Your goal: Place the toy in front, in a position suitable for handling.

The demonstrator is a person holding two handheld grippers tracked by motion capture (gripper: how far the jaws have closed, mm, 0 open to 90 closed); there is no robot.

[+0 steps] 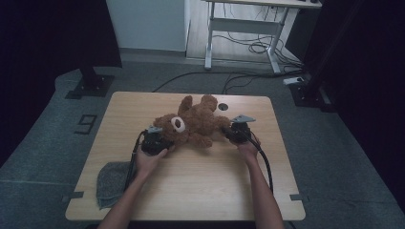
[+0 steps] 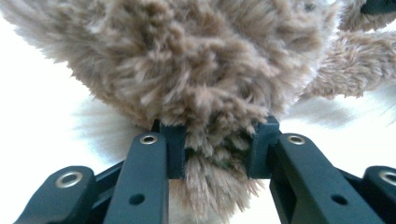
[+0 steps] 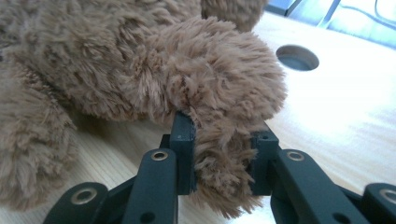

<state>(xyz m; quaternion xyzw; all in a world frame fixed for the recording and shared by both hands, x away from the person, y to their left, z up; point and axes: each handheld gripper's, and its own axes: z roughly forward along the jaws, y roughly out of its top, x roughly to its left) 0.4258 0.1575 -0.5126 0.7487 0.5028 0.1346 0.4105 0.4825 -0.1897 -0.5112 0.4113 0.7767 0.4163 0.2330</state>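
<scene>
Teddy bear: I see it lying at the table's centre, head toward 8 o'clock.
Left gripper: my jaws are closed partway, pinching a tuft of fur at the head.
Right gripper: my jaws are pinched on a paw at the bear's 3 o'clock side.
Handling: I judge it light, soft, squashy; fur may slip, so I would grip deeper into the stuffing.
Cloth: grey, at the table's 8 o'clock corner.
</scene>
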